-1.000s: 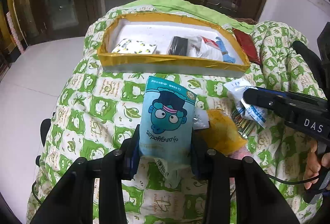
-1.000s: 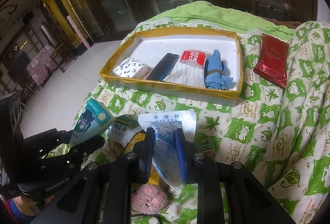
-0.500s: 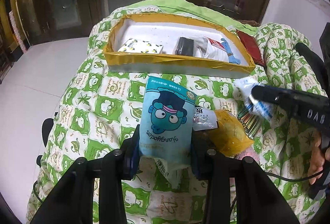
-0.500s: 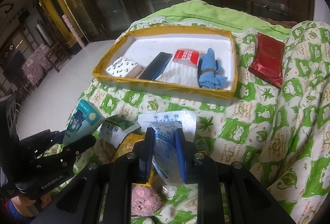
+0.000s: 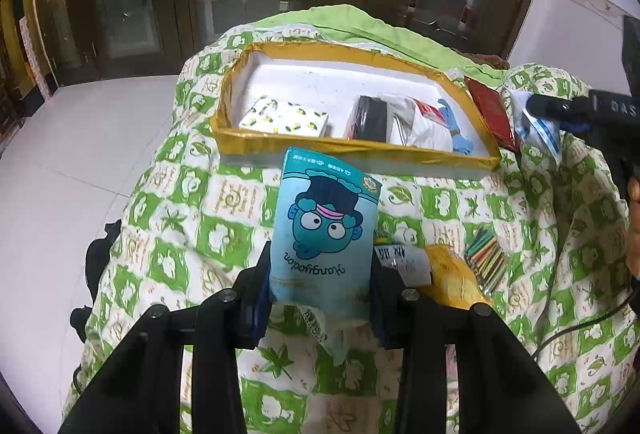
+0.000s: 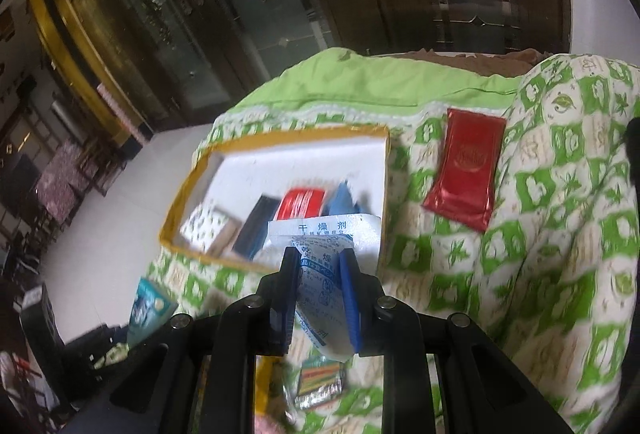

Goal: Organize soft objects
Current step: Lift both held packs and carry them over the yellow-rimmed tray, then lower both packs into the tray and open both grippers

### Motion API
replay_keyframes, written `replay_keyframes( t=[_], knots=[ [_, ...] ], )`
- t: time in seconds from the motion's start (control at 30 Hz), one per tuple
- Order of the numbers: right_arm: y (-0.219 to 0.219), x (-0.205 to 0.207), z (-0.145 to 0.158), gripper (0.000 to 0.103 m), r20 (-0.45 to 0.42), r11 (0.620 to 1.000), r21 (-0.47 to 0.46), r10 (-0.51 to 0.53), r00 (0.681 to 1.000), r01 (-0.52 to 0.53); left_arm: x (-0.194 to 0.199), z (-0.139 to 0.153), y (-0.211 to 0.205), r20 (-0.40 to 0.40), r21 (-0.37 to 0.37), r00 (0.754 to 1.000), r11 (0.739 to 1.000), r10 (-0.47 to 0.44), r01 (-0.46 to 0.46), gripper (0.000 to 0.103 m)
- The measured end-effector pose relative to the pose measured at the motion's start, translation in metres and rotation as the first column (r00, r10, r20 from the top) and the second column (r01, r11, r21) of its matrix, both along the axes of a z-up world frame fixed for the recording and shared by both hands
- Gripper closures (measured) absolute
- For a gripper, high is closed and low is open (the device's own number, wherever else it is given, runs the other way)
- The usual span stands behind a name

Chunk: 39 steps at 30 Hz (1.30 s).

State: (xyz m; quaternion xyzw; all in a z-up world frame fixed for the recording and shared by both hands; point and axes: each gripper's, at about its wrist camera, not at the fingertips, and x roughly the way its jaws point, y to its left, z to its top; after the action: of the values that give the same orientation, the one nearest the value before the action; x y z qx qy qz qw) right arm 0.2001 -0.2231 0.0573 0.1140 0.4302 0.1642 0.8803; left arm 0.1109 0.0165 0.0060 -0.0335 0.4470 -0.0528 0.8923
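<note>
In the left wrist view, the left gripper pinches a light blue packet printed with a cartoon face in a dark hat; its two pads press on the packet's sides and the packet stands up over the green-and-white patterned quilt. Beyond it, farther away, lies a shallow tray with a yellow-taped rim and a white inside. In the tray sit a white tissue pack with a small dark-and-yellow print at the left, a black flat item in the middle, a white bag with a red patch, and a blue glove at the right end. Just right of the tray a red foil packet lies on the quilt. Near the held packet, to its right, are a small white label, a yellow bag and a bundle of coloured sticks. At the far right edge the right gripper shows from the side, carrying a white sachet with blue print.

In the right wrist view, which is blurred, the right gripper is pressed together on that white sachet with blue print, which hangs in the air over the tray's near right corner. The tray lies beyond and to the left, the red foil packet to the right on the quilt. The light blue packet appears low at the left.
</note>
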Motion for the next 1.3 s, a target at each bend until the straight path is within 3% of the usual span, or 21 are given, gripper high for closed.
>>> replay_keyframes(
  t=[0.3,0.57,1.07,1.3],
  knots=[
    [0.013,0.044,-0.006,0.081,-0.043,1.0,0.009,-0.004,0.999,0.004,0.025,0.016,0.007,0.018,0.01,1.0,1.0,0.006,-0.007,0.064],
    [0.027,0.069,-0.004,0.081,-0.024,1.0,-0.014,0.019,1.0,-0.02,0.057,0.025,0.019,0.018,0.017,1.0,1.0,0.022,-0.023,0.064],
    [0.016,0.12,-0.018,0.081,-0.057,0.999,0.023,-0.026,0.998,0.027,0.122,0.015,-0.003,-0.008,0.04,1.0,0.999,-0.024,0.025,0.064],
    [0.023,0.129,-0.027,0.081,-0.07,1.0,-0.007,-0.014,0.997,0.013,0.15,0.007,-0.013,-0.02,0.05,1.0,0.999,-0.02,0.021,0.064]
  ],
)
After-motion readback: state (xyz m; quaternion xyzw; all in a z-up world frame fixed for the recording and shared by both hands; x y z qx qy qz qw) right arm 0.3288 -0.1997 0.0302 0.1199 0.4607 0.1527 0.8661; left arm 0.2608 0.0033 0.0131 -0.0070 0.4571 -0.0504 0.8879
